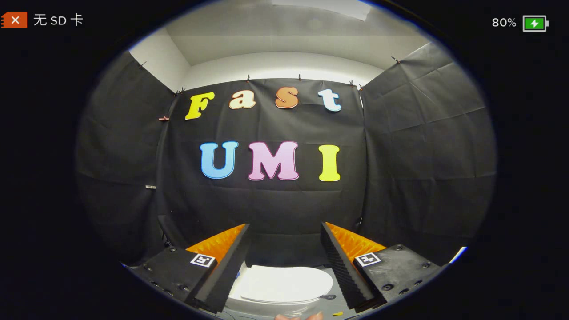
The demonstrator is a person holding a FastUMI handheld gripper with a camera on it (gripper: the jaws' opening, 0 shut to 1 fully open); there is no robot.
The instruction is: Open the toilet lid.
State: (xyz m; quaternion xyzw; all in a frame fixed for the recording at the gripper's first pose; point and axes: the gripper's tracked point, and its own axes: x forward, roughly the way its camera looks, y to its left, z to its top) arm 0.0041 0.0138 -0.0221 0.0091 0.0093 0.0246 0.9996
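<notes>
Hovering high above the work, with the approach step barely under way. Left to right: left finger [222, 275] with ribbed black pad and orange backing; then the smooth white oval plastic toilet lid [284, 283], lying closed and flat on the bowl, seen through the gap and well below; then right finger [344, 271]. Black two-finger gripper [284, 271] standing wide apart, clamping nothing. Lid's long axis appearing to run left to right across the gap, rounded nose pointing right, where a small dark tab [328, 296] is sitting by the rim; hinge side probably left, hidden behind the left finger. Calling next for a descent toward the nose, getting a finger under the rim, then swinging it upward.
</notes>
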